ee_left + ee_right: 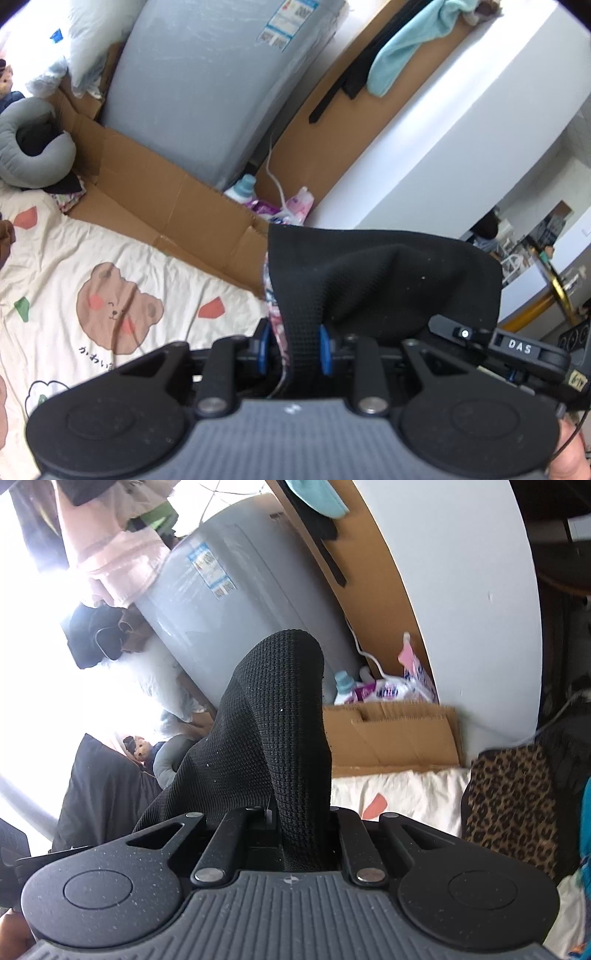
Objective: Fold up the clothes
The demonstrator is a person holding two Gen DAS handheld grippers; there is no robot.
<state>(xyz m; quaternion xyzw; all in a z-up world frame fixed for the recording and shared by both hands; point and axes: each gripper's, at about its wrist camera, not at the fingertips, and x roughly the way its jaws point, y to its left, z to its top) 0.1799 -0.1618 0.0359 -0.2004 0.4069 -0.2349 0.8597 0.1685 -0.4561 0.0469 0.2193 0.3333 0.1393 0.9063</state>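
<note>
A black knit garment (388, 280) hangs between both grippers above the bed. My left gripper (295, 350) is shut on a bunched fold of it, the blue pads (324, 350) pressing either side, with a strip of patterned pink fabric (275, 314) caught along the left edge. In the right wrist view the same black garment (280, 716) rises in a thick fold out of my right gripper (299, 834), which is shut on it; its fingertips are hidden by the cloth. The right gripper's body shows at the left view's lower right.
Below lies a cream bedsheet with bear prints (110, 295). Flattened cardboard (155, 199), a grey plastic-wrapped appliance (207, 92) and a white wall (443, 147) stand behind. A grey neck pillow (29, 147) and a leopard-print cloth (513, 805) flank the bed.
</note>
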